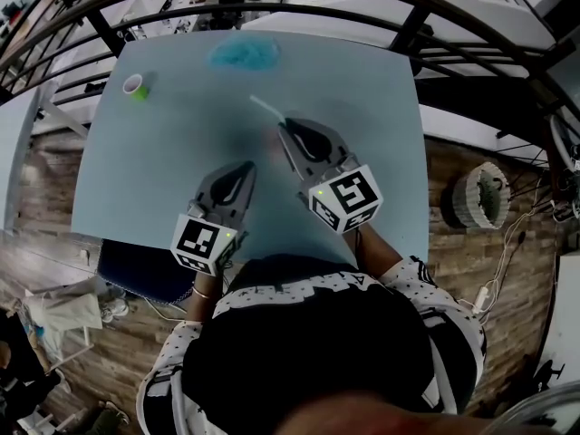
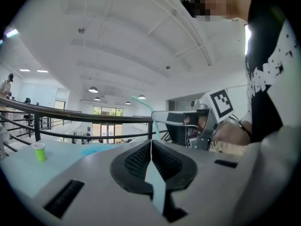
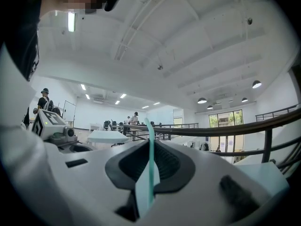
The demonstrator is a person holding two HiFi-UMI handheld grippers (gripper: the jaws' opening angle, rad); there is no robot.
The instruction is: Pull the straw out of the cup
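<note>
A small green cup (image 1: pixel 136 86) stands at the far left of the light blue table (image 1: pixel 163 170); the left gripper view has the cup (image 2: pixel 39 151) upright and apart from both grippers. My right gripper (image 1: pixel 282 127) is shut on a pale teal straw (image 1: pixel 265 108), which sticks out beyond its jaws over the table's middle. In the right gripper view the straw (image 3: pixel 150 135) runs up between the closed jaws of the right gripper (image 3: pixel 151 147). My left gripper (image 1: pixel 247 166) hovers nearer the front edge, shut on nothing (image 2: pixel 151 144). From there the straw (image 2: pixel 143 101) shows in the air.
A crumpled blue cloth (image 1: pixel 245 54) lies at the table's far edge. Black railings (image 1: pixel 272 12) curve behind the table. A woven basket (image 1: pixel 478 195) sits on the wooden floor to the right. A person (image 3: pixel 44 100) stands off to the left in the right gripper view.
</note>
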